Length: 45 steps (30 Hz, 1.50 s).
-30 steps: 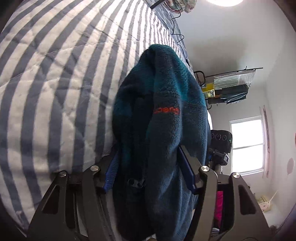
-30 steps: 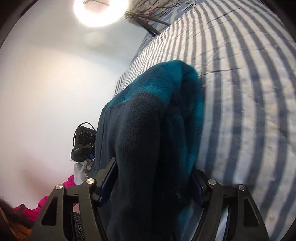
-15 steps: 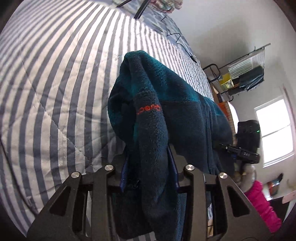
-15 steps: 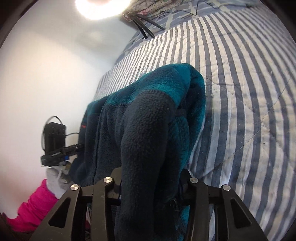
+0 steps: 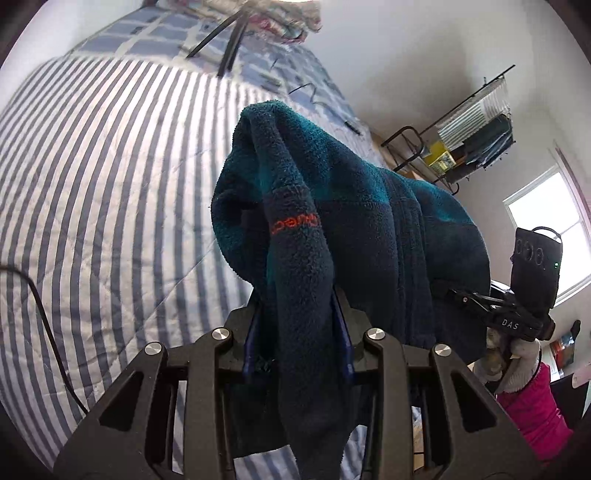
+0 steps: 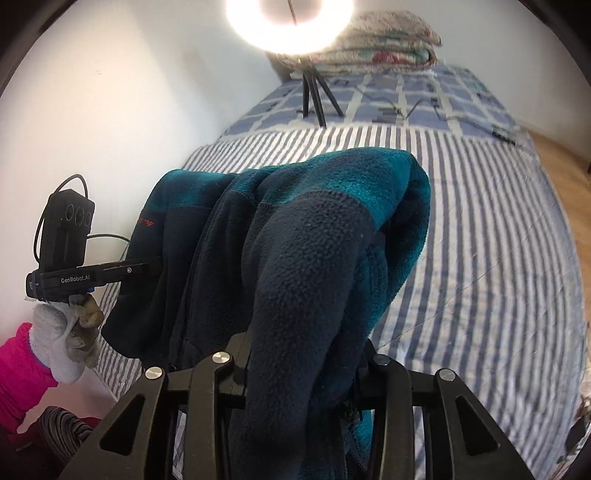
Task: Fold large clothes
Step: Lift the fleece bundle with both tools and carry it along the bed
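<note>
- Fleece jacket (image 5: 332, 206): soft, thick, floppy, drooping ahead of both grips.
- Left hand-held gripper (image 5: 295, 332) and right hand-held gripper (image 6: 295, 354) each pinch bunched fleece.
- Best grip: seams.

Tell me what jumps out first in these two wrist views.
A dark blue and teal fleece jacket fills the middle of both views, pinched by the left gripper and the right gripper and draped over them. Beneath lies a striped quilt; a glaring ring light stands at the bed's far end.
</note>
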{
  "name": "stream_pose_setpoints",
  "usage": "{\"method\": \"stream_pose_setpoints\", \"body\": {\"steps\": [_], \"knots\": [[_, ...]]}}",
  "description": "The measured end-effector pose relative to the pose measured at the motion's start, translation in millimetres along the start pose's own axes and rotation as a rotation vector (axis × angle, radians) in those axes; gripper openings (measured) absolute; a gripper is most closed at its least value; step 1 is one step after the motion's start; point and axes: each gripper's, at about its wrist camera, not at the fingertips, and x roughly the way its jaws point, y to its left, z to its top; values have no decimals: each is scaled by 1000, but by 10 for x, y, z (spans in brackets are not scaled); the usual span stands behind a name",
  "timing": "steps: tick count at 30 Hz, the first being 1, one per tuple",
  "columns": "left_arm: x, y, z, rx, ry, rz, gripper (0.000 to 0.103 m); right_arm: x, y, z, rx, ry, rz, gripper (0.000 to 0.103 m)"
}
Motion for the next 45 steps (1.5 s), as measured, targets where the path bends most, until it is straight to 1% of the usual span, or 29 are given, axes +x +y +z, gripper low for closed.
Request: {"method": "stream_pose_setpoints", "body": {"steps": [5,9,14,20,25,28,32,35,40,45], "knots": [[-84,-367,336,56,-50,-26,33,-439,-78,235,-20,-65,-30,37],[-125,-659,607,104,-87,-46,33,-699,-186,477,-25,-112,-65,37],[-79,-1019,1031,158,-130,-71,33,-986,-401,902,-26,-176,-111,37],[26,-1536,1705,236,-186,-88,33,-1252,-711,1470,-17,-249,-162,37],[53,-1870,2185,267,-242,-114,33,-1490,-941,1885,-2,-307,-182,36],[116,-2051,2350,294,-256,-116,33,-1582,-1095,2063,3,-333,-191,37],[368,-2160,2524,298,-229,-119,33,-1570,-1369,2204,12,-330,-210,36],[667,-2176,2617,274,-200,-124,33,-1453,-1632,2268,31,-317,-211,36],[1141,-2191,2713,246,-177,-130,33,-1137,-2109,2345,84,-304,-210,36],[1686,-2131,2771,230,-148,-125,33,-749,-2427,2337,84,-265,-244,36]]}}
